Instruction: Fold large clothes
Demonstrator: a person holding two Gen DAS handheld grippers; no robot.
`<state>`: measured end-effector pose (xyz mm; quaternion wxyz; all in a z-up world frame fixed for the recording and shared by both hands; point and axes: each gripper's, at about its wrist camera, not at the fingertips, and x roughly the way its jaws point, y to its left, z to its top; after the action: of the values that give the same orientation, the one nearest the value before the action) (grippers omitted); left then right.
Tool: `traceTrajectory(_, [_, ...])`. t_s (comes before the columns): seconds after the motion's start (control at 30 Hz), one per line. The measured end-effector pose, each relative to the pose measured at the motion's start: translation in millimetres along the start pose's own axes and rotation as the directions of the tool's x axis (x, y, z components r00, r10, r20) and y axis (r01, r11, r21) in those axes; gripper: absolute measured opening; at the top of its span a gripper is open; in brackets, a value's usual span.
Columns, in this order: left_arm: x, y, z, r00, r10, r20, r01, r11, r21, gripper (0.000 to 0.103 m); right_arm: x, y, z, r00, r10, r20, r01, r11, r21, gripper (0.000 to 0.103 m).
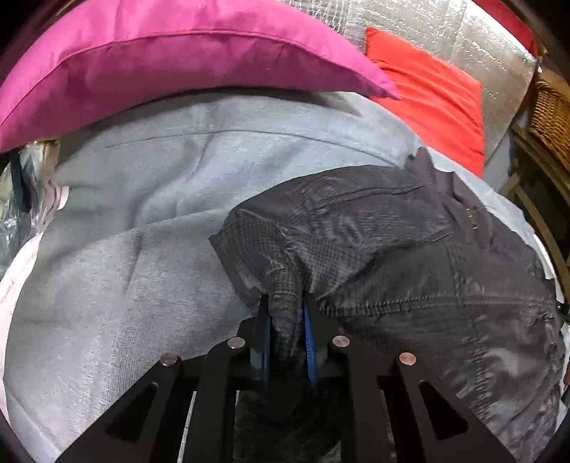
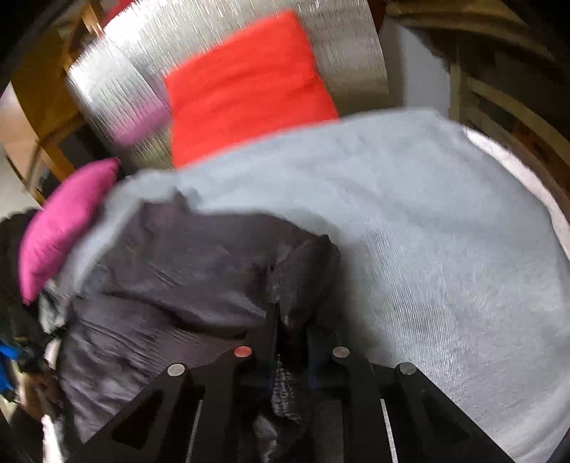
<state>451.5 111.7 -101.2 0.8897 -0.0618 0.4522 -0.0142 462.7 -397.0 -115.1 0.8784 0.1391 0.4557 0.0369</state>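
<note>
Surface: grey blanket [image 1: 149,220] under both hand-held grippers.
Room: magenta cushion [image 1: 171,67] and red cushion [image 1: 431,96] ahead; wicker basket [image 1: 552,121] far right.
Garment: dark trousers [image 1: 409,256] on the blanket, a fold pinched in the left hand-held gripper [image 1: 285,306] and another in the right hand-held gripper [image 2: 292,317].
Unclear: right view blurred.

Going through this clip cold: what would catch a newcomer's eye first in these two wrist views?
Probably the dark checked garment bunched in the foreground on the grey blanket, with both the left gripper and right gripper shut on folds of it. Behind it the bright cushions stand out: a magenta cushion at the blanket's far edge and a red cushion against the silver foil backing.
</note>
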Motion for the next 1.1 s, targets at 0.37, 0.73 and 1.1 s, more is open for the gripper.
traceTrajectory(0.37, [-82.4,-20.1,-9.3,0.981,0.003,0.193,-0.012,0.999,0.044,0.063,-81.1,16.3,-10.7,0.980,0.075,0.182,-0.075,0.997,-0.011,0.087])
traceTrajectory(0.73, [-50.7,-77.3,-53.3,0.998,0.052,0.029,-0.054,0.994,0.099,0.065,-29.7,76.0,-51.7,0.993,0.120,-0.014,-0.121,0.992,-0.047,0.083])
traceTrajectory(1.1, [-55.5,-74.0,-73.8,0.999,0.024,-0.029,-0.023,1.000,0.007,0.085,-51.2,57.5,-84.3,0.930,0.367,-0.013,-0.349,0.895,0.277,0.085])
